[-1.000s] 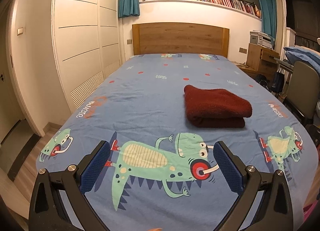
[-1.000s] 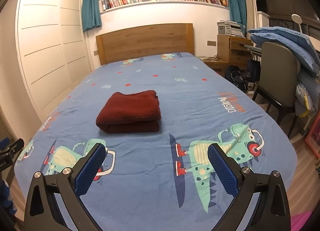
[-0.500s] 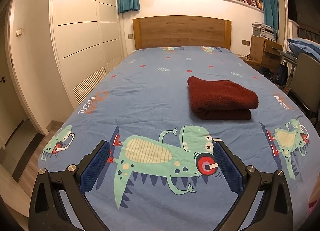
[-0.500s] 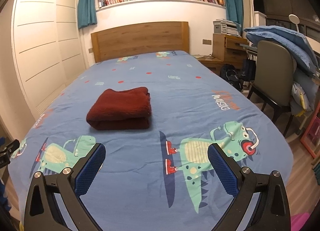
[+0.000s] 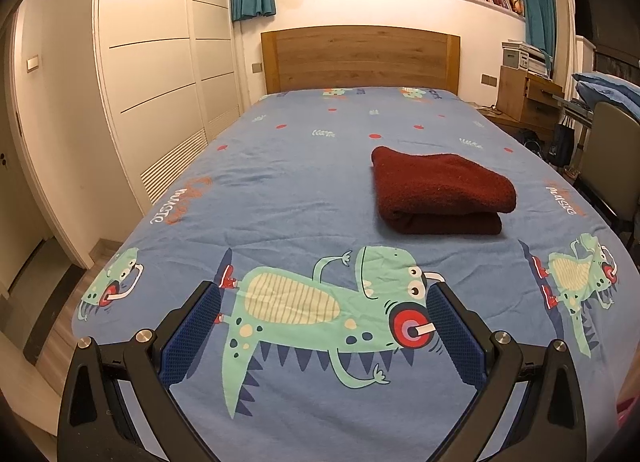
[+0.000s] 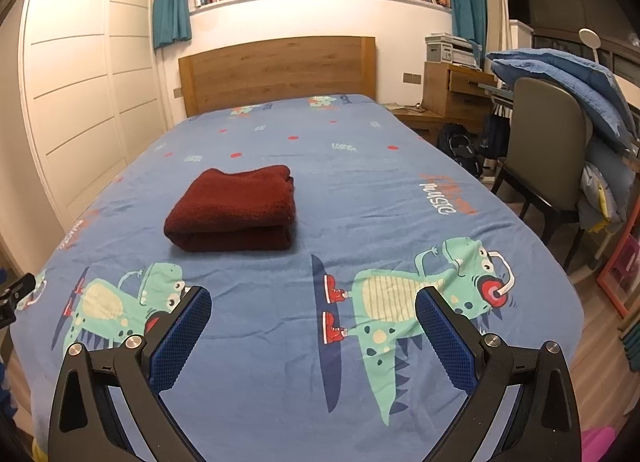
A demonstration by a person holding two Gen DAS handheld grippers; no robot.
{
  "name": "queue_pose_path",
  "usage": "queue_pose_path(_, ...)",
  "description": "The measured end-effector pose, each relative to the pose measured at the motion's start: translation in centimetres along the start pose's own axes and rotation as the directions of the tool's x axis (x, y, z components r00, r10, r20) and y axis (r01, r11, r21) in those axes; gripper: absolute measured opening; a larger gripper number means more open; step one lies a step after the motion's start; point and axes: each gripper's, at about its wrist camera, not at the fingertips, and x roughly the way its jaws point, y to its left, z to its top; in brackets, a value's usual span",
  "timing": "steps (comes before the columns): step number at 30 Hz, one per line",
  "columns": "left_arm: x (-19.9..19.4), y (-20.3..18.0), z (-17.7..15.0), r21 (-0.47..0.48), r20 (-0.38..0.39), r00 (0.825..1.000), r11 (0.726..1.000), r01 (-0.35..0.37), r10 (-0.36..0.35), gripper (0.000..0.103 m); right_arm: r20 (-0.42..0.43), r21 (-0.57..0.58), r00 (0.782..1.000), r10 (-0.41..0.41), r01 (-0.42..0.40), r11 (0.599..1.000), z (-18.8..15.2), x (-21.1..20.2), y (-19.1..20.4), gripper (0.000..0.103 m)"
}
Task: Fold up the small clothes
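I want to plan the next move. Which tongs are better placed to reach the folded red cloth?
Probably the right tongs: the red cloth lies nearer their centre line. Both tongs are open and empty.

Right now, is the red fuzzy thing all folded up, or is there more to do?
It looks done: the dark red garment lies folded in a neat stack on the blue bedsheet. Nothing is in hand: the left gripper and right gripper are both open, short of the garment. No other loose clothes show on the bed, so little seems left here.

Open bedsheet (image 5: 304,190) — only folded garment (image 5: 436,190).
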Motion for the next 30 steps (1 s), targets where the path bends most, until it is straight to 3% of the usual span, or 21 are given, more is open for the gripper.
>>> queue_pose_path(30, -0.2, -1.7, -0.4, 0.013, -0.005, 0.999, 0.999, 0.040, -0.040, 0.102, -0.044, -0.023, 0.999, -0.013, 0.012, 1.000, -0.6, 1.3, 0.6, 0.102)
